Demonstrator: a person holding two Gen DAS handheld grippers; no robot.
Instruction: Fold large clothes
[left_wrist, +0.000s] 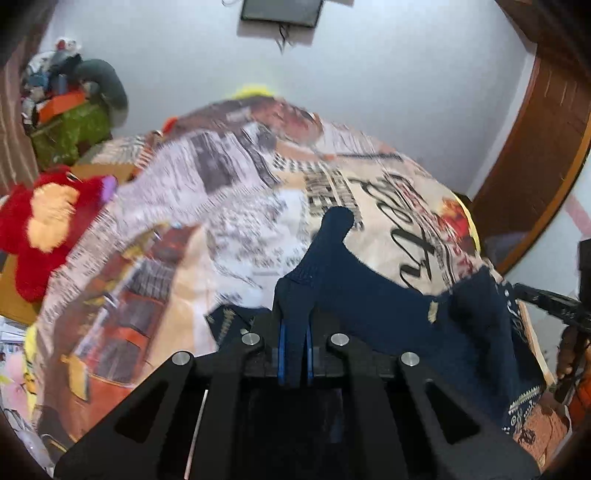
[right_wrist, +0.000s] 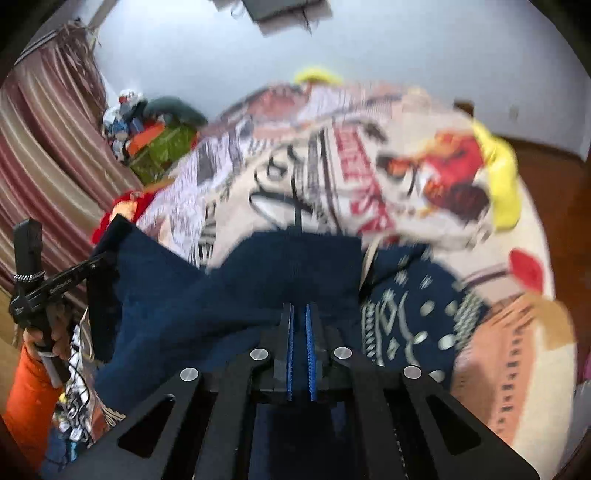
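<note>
While both grippers pinch the navy sweater (left_wrist: 388, 306), it hangs stretched between them over the bed (left_wrist: 147, 280), with its patterned part lying on the print cover. The left gripper (left_wrist: 294, 325) is clamped on a fold of dark knit that sticks up past its fingertips, one narrow tab poking toward the wall. The right gripper (right_wrist: 301, 332) is likewise closed on the cloth, blue pads pressed together with navy fabric bunched over and around them.

From the right wrist view, the person's other hand (right_wrist: 48, 332), in an orange sleeve, holds the left tool off to the left, so the held edge runs side to side between the two tools, and the sweater's body falls away in front of them, toward the bed. Neither hand is clearly nearer; they share the edge. To my eye the next fold depends on keeping that edge taut and carrying it forward over the patterned part. Both views are blurred, so finer detail of the grip escapes me.
</note>
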